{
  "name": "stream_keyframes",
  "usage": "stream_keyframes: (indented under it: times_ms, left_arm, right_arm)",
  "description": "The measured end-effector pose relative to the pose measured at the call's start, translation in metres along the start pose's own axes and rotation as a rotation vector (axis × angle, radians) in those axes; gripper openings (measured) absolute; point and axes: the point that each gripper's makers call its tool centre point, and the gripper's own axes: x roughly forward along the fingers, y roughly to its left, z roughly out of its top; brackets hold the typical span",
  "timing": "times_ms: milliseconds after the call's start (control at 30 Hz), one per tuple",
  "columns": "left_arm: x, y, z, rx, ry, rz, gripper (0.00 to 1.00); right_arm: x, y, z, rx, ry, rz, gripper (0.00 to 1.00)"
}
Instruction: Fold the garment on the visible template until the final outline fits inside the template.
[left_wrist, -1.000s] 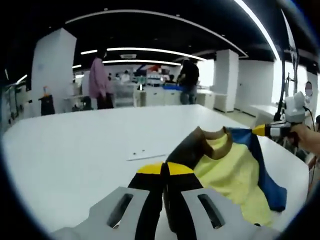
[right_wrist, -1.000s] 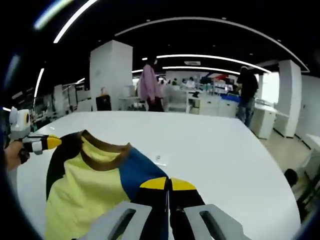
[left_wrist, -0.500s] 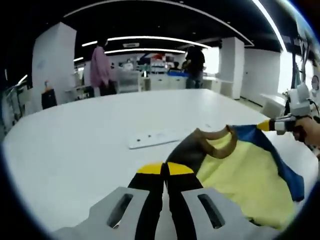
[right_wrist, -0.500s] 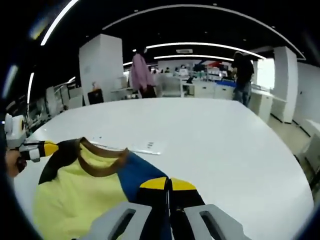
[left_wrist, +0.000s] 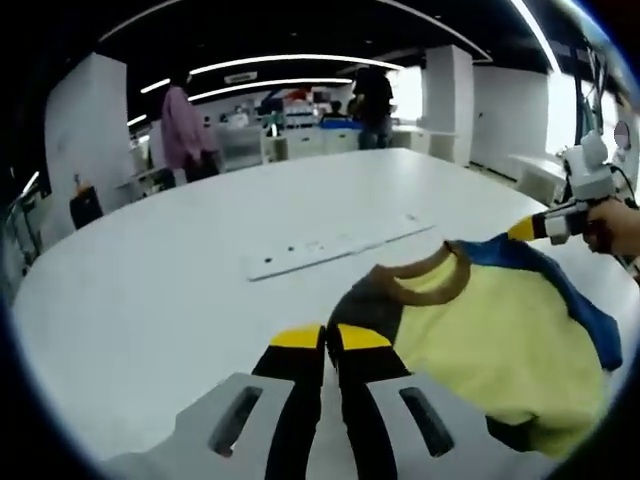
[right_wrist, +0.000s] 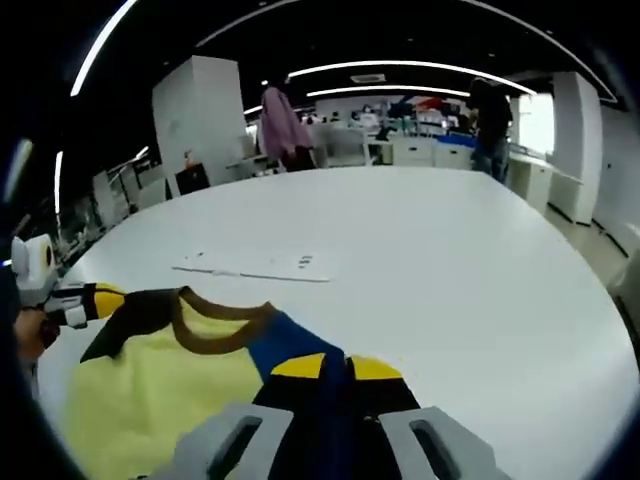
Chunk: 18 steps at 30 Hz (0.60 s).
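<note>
The garment is a yellow shirt with a brown collar, one black shoulder and one blue shoulder. It is stretched between both grippers, low over the white table. My left gripper is shut on the black shoulder. My right gripper is shut on the blue shoulder of the garment. The right gripper also enters the left gripper view from the right, in a hand. The left gripper shows at the left of the right gripper view. Beyond the collar a flat white sheet with small dark marks lies on the table.
The table stretches wide past the sheet and ends in a rounded edge on the right. Far behind it stand a person in a pink top, a person in dark clothes, white pillars and desks.
Both grippers have come down toward the table with the shirt held between them. The shirt now lies lower and more spread out. Both grips stay unchanged.
</note>
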Motion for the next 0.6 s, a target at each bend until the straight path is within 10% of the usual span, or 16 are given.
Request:
stream_keyframes:
  times_ms: [600]
  left_arm:
    - [-0.058,-0.016,-0.002,-0.063,-0.045,-0.068,0.41]
  right_arm:
    - [-0.066,0.016,-0.015,-0.045,0.079,0.081,0.56]
